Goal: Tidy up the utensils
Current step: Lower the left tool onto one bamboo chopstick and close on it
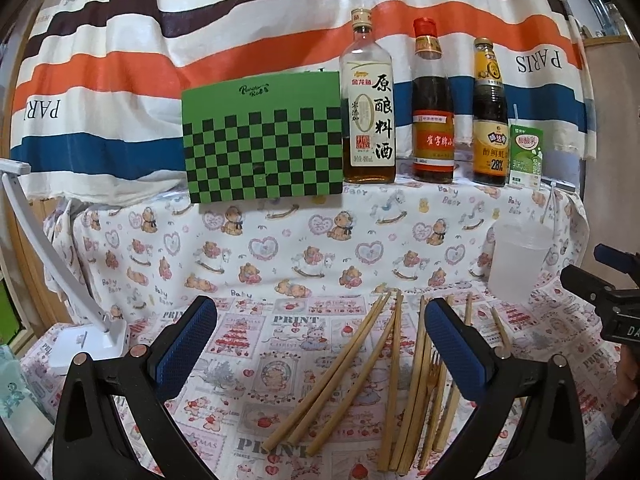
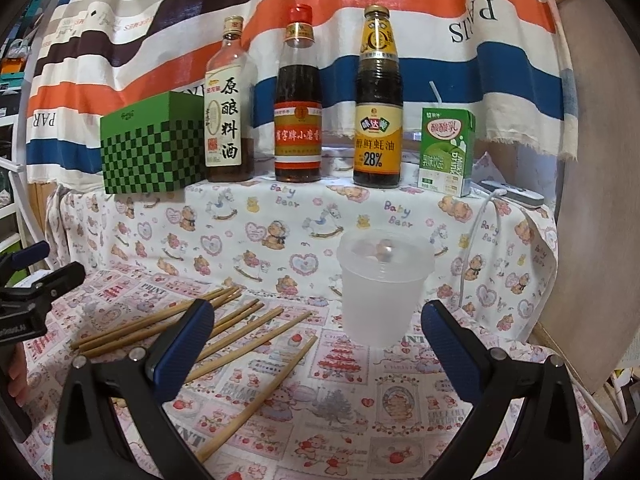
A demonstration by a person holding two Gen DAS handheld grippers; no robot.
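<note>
Several wooden chopsticks [image 1: 343, 354] lie loose on the printed tablecloth, and a wooden fork [image 1: 434, 364] rests among the right-hand ones. My left gripper [image 1: 320, 320] hovers open over them with nothing between its blue pads; its right finger [image 1: 448, 332] covers part of the pile. A translucent plastic cup [image 1: 518, 260] stands upright to the right of the pile. In the right wrist view my right gripper [image 2: 318, 316] is open and empty, with the cup [image 2: 384, 292] just ahead and the chopsticks [image 2: 248, 346] to its left. Each gripper shows at the edge of the other's view.
On a raised, cloth-covered ledge behind stand a green checkered box [image 1: 262, 140], three sauce bottles [image 1: 434, 112] and a green drink carton [image 2: 448, 152]. A white desk lamp [image 1: 80, 312] stands at the left. A white cable [image 2: 476, 224] and a remote [image 2: 516, 194] lie at the right.
</note>
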